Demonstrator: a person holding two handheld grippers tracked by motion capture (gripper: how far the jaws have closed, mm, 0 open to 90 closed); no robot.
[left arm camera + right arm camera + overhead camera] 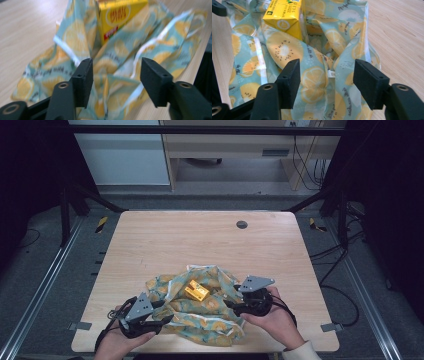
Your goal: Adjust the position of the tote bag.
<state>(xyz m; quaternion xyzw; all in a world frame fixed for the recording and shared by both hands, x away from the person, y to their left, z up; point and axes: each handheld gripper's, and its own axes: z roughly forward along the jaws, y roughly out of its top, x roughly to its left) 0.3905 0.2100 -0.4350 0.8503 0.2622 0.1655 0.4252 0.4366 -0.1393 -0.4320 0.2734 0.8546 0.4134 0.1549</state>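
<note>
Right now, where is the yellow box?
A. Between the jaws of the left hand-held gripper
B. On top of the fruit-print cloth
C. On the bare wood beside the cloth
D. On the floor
B: the yellow box lies on the crumpled cloth, with printed fabric around it on every side.

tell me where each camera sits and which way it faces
high view: above the person's side, looking forward and down at the table; both hands and forearms show.
left gripper view: rides the left hand-held gripper, facing the cloth and yellow box.
right gripper view: rides the right hand-held gripper.
All share cloth and box.
</note>
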